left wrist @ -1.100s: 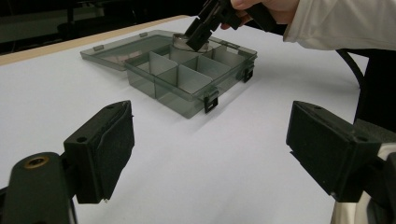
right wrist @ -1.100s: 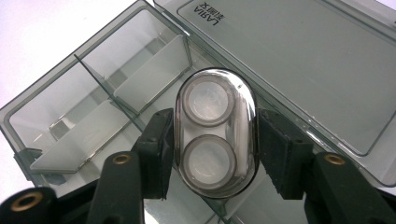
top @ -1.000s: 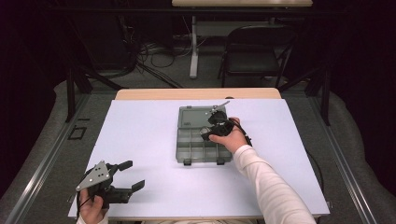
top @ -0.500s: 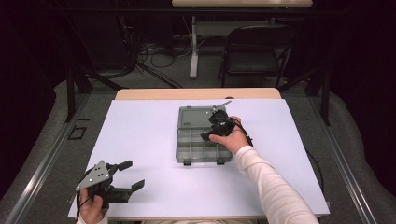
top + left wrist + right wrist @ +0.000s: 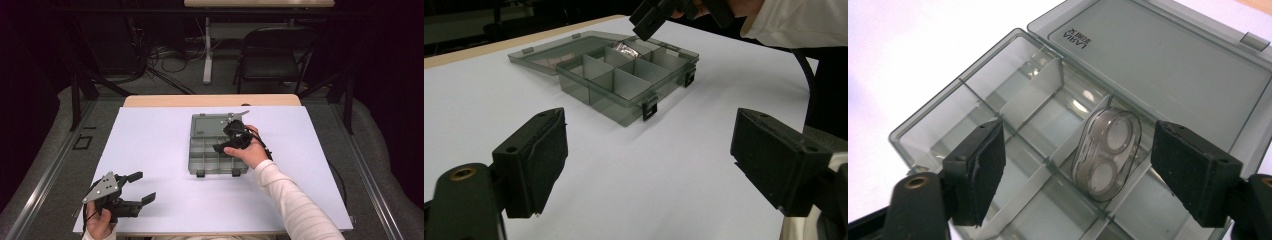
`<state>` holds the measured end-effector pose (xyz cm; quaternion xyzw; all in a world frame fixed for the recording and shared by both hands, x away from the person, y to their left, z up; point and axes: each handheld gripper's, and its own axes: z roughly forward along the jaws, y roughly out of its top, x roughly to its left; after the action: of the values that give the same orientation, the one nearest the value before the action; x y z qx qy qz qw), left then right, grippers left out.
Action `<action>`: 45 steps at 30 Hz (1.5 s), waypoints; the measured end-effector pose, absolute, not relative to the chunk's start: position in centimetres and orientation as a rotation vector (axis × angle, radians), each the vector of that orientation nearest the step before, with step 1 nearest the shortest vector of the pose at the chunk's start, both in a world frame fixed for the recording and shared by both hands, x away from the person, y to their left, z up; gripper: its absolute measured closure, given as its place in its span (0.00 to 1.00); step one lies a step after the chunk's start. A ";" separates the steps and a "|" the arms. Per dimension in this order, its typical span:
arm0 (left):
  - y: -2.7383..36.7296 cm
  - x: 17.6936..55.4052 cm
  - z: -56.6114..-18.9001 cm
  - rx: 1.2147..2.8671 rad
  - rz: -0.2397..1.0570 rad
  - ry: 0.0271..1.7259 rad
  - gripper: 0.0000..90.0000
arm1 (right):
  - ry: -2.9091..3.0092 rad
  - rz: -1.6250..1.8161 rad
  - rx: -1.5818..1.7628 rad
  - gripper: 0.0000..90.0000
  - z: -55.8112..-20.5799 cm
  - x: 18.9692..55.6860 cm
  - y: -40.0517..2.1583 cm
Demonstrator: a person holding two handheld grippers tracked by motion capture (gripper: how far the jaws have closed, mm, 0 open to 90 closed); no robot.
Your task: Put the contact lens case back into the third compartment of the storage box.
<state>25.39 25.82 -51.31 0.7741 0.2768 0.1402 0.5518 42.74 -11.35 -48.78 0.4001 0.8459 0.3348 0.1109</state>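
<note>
Lens case (image 5: 1108,153) now lies in a back compartment of the organiser box (image 5: 938,132) on the desk (image 5: 150,150), w/ our right gripper (image 5: 1078,172) fingers just opened and apart from it, so placing looks done; left gripper (image 5: 131,189) fingers wide, empty.

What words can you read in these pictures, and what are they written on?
One small two-line print on the open lid of the grey compartment box, seen upside down in the right gripper view: too blurred to read for sure.
No other words, numbers or signs show anywhere.
</note>
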 end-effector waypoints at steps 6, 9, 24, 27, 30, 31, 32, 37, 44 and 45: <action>25.7 25.5 -51.3 1.832 0.325 0.649 0.17 | 2.471 1.001 1.184 0.22 -48.4 41.9 -11.9; 25.7 25.6 -51.3 1.829 0.321 0.647 0.17 | 2.451 1.023 1.191 0.22 -48.0 41.0 -12.4; 25.6 25.5 -51.3 1.830 0.324 0.652 0.17 | 2.387 1.127 1.175 0.21 -47.1 35.9 -14.7; 25.6 25.5 -51.4 1.827 0.323 0.651 0.17 | 2.373 1.121 1.171 0.21 -47.3 34.9 -15.2; 25.6 25.6 -51.4 1.826 0.325 0.652 0.17 | 2.366 1.126 1.169 0.21 -47.7 33.9 -15.7; 25.6 25.5 -51.4 1.827 0.325 0.652 0.17 | 2.368 1.128 1.165 0.21 -47.9 33.6 -15.9; 25.6 25.5 -51.4 1.827 0.325 0.652 0.17 | 2.363 1.129 1.165 0.21 -48.1 33.2 -16.0; 25.6 25.5 -51.4 1.828 0.325 0.652 0.17 | 2.348 1.145 1.178 0.21 -48.7 32.1 -16.8; 25.7 25.6 -51.3 1.829 0.323 0.650 0.17 | 2.323 1.141 1.199 0.21 -49.9 30.7 -17.9; 25.7 25.6 -51.3 1.827 0.326 0.651 0.17 | 2.319 1.142 1.209 0.21 -50.0 30.5 -18.2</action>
<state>25.55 25.66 -51.34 0.7733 0.2756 0.1378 0.5542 30.47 -18.15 -49.95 0.4193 0.8042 0.3961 0.1433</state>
